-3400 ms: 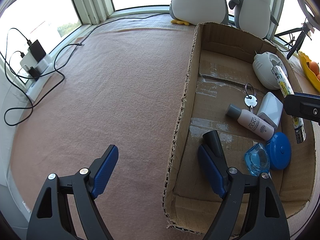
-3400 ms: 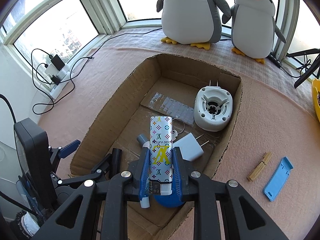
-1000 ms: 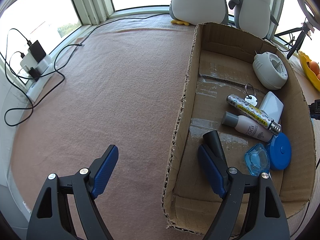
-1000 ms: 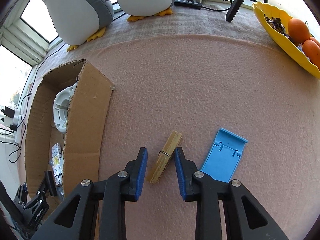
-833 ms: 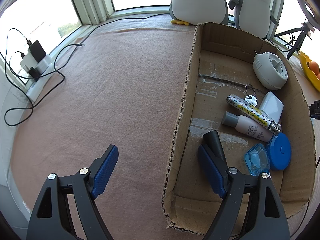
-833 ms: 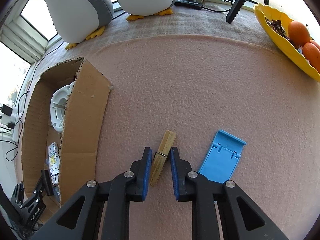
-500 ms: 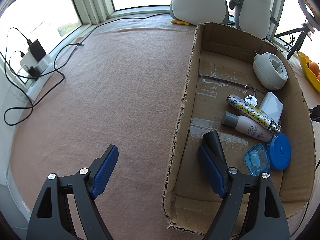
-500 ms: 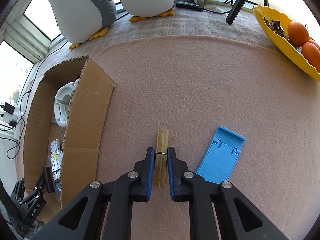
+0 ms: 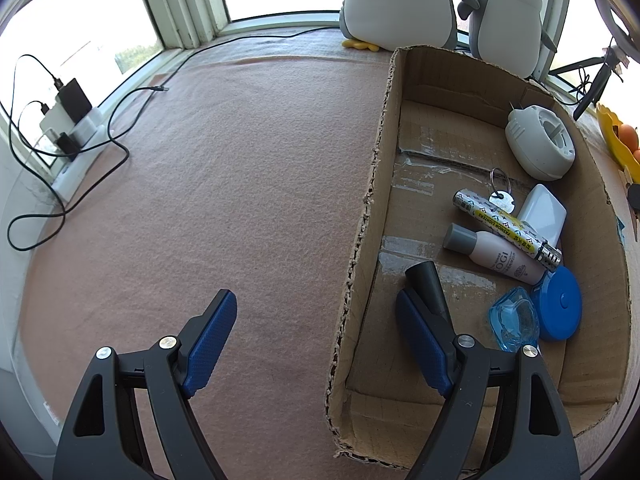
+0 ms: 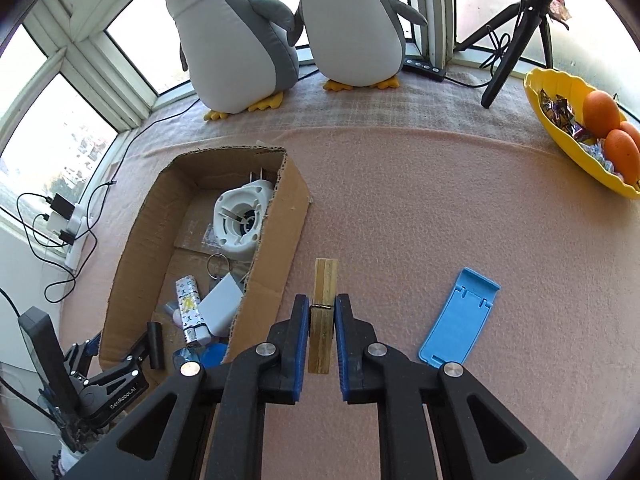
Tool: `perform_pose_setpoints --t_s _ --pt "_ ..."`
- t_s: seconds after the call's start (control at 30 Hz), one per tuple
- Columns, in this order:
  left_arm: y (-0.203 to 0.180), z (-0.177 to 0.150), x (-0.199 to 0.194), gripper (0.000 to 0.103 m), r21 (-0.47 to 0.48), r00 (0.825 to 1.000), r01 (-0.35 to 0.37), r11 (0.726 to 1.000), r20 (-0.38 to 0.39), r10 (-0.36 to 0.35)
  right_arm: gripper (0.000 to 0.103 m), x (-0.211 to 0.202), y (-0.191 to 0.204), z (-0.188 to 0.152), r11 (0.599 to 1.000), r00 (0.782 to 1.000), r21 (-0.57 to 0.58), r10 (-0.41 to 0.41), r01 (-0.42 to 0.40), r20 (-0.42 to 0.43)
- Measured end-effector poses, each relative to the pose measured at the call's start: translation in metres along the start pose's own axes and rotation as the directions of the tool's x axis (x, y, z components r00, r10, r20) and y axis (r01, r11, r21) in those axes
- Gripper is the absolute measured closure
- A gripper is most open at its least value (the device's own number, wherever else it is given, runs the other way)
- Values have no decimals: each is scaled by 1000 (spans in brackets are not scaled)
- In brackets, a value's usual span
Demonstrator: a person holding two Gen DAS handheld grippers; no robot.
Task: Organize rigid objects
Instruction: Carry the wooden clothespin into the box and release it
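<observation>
Pink felt mat (image 10: 420,200) across a window-side table, two plush penguins (image 10: 240,40) at the far edge. Cardboard box (image 10: 276,240) left of centre, open-topped, holding a white round housing (image 9: 538,148), a charger (image 9: 542,212), a printed lighter (image 9: 504,226), a pale bottle (image 9: 496,256), a blue round case (image 9: 558,308) and a key ring (image 9: 500,196), all crowded toward its right wall. Yellow bowl (image 10: 560,92) of oranges at far right, well apart. Blue plastic stand (image 10: 460,318) flat on the mat, just right of the right gripper (image 10: 322,332).

Right gripper clamped on a wooden clothespin (image 10: 322,312), pads pressed to both long sides near the spring, far end jutting forward; seems to ride clear of the mat just right of the box wall, though contact hard to judge from this angle. Left gripper (image 9: 316,344) with jaws wide apart and empty, straddling the box's left wall, one finger over the mat, the other inside beside a black cone (image 9: 426,284).

Clothespin likely very light, stiff and dry, not slippery against ribbed pads; not fragile, but sprung, so a squeeze on the tail ends could open it. Grip across the flat sides by the spring looks soundest, as here. Blue stand probably light and rigid too, best pinched across its narrow width.
</observation>
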State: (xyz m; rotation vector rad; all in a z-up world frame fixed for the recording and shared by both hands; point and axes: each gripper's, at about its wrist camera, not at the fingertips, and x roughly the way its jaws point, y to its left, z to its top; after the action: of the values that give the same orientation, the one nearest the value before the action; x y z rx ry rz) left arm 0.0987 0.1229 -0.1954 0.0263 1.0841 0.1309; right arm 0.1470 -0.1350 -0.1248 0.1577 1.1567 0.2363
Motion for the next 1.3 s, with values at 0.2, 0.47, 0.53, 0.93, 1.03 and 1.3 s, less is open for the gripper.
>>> perform_pose_setpoints --t_s 0.2,0.47,0.53,0.93,1.03,1.3 --pt "0 0 0 20 0 1000 0 1000 0 0 91 -9 40 -2 995 999 -90 50 -48 23" --pt "0 0 0 20 0 1000 1 1000 0 -1 91 -7 78 -9 979 997 -189 76 -72 12" --pt "0 0 0 20 -1 1000 1 1000 0 -1 91 -3 84 -12 975 997 -206 81 -79 0" --pt "0 0 0 20 -1 1000 1 1000 0 -1 91 10 104 -25 961 997 -265 74 -79 -30" --pt "0 0 0 20 -1 1000 1 1000 0 -1 85 9 105 -26 959 997 -272 70 -74 -27" --pt "0 0 0 20 -1 1000 2 1000 0 -2 63 3 105 -26 959 998 -277 60 -57 5"
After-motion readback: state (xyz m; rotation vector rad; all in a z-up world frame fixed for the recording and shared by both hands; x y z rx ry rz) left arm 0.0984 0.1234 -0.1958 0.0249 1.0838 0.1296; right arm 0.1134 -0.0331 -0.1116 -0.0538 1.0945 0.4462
